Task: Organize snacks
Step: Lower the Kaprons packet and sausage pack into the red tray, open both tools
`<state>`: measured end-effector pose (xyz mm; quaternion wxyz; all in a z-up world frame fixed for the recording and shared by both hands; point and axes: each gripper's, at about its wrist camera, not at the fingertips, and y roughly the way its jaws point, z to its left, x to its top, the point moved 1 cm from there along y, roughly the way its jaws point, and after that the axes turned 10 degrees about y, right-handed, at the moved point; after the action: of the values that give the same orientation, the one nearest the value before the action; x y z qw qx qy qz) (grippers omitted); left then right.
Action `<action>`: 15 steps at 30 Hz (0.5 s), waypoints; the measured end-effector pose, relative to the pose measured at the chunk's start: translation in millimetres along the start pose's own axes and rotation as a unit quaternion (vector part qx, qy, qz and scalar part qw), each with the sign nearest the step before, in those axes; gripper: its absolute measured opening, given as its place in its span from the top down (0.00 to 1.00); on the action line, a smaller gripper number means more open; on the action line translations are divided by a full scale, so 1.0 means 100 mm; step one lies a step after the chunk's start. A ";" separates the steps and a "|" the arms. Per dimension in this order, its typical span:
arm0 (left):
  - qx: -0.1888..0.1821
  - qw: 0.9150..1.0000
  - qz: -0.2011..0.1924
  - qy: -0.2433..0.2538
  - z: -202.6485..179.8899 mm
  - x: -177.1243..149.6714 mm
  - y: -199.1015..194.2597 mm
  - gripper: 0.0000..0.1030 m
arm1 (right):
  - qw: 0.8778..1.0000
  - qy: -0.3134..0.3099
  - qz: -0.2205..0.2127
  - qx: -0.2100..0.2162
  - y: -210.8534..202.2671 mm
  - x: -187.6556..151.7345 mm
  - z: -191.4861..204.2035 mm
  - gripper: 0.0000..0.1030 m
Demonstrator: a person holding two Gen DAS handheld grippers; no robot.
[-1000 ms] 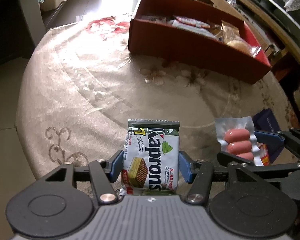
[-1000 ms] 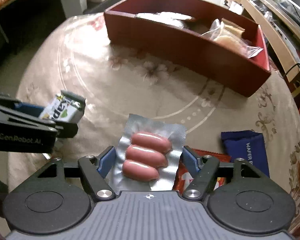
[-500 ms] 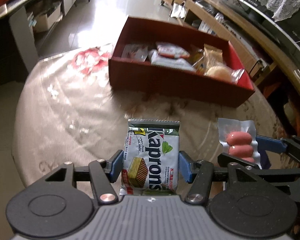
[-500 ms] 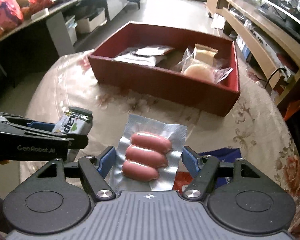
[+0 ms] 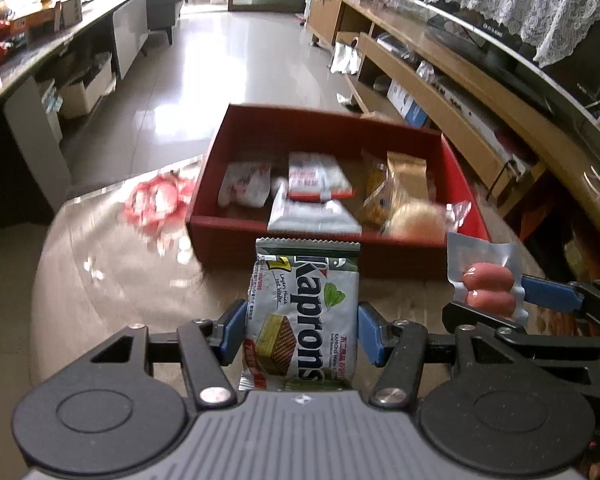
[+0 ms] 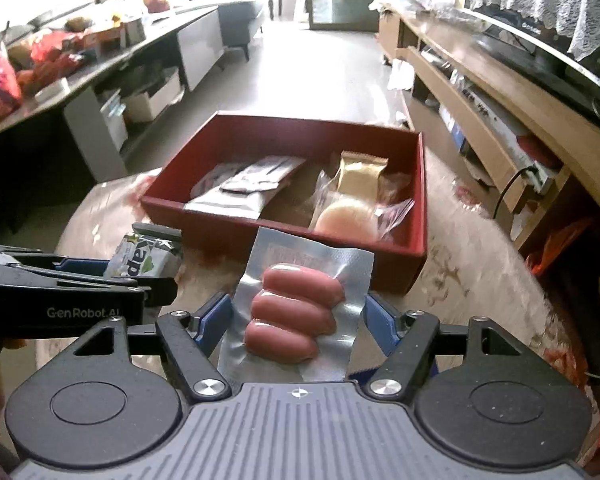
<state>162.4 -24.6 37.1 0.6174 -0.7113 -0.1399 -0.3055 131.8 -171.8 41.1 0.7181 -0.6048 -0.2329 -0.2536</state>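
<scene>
Right now I have a snack in each claw and both are raised above the cloth-covered table [image 5: 100, 280], aimed at the red box [image 5: 284, 246] that lies ahead at twelve o'clock. My left gripper [image 5: 302, 332] is clamped on the Kaprons wafer packet [image 5: 304, 312], its blue pads pressing the two long edges, with the packet standing upright between them. My right gripper [image 6: 298, 322] is clamped on the vacuum-sealed sausage pack [image 6: 296, 312], the pads pinching the foil margins at either side of the three sausages. In the left view the sausage pack shows at three o'clock of the wafers, so the two tools ride side by side and close together. The box already holds several wrappers on its left half and a gold packet [image 6: 360, 178] with a wrapped round bun [image 6: 346, 216] on its right half. To do this carry well, I judge I should clear the near wall of the box before bringing either snack down, since both packets hang below the pads and could catch on the rim. I would keep the two tools apart so they do not knock, take the wafers toward the bare floor near the middle, and set the sausages at the near right, beside the bun and not on it. Only then would I let the pads part.
</scene>
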 end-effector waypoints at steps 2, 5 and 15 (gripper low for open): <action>0.002 1.000 -0.008 0.001 -0.01 0.09 0.00 0.42 | 1.000 0.005 -0.008 -0.002 0.00 0.08 -0.03 0.25; 0.006 1.000 -0.020 0.004 -0.02 0.24 0.01 0.42 | 1.000 0.010 -0.021 -0.003 0.00 0.20 -0.07 0.25; 0.025 0.999 -0.045 0.008 -0.05 0.71 0.23 0.43 | 0.999 0.024 -0.047 -0.013 0.15 0.60 -0.19 0.25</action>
<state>229.0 -46.7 62.3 0.6214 -0.6864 -0.1741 -0.3354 187.7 -193.1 64.9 0.7026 -0.5964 -0.2406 -0.3046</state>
